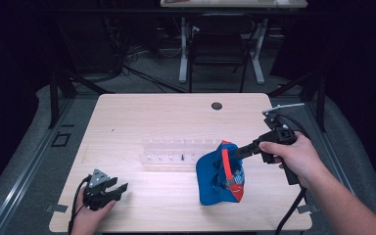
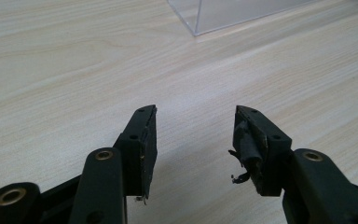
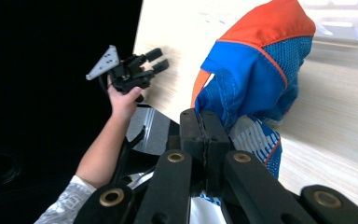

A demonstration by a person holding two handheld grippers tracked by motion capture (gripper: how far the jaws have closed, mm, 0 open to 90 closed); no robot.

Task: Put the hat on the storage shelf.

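Two claws: the right gripper (image 3: 204, 122) has its jaws pinched tight on a fold of the blue and orange cloth bag (image 1: 220, 177); the left gripper (image 2: 195, 140) has its jaws standing wide with nothing between them.
Grip point: the pinch sits on the bag's upper edge, beside the orange strap (image 1: 224, 164).
Bag's place: it hangs from the right claw just in front of the clear plastic rack (image 1: 176, 149), its lower end seemingly resting on the table (image 1: 142, 110).
Handling: looks light, soft and floppy, part mesh; it will sag and swing rather than hold shape, and thin fabric may slip from a small pinch.
Better hold: a seam, the strap or a doubled fold.
Left claw's place: well off to the rack's near left, low over the tabletop, free to steady the hanging end.
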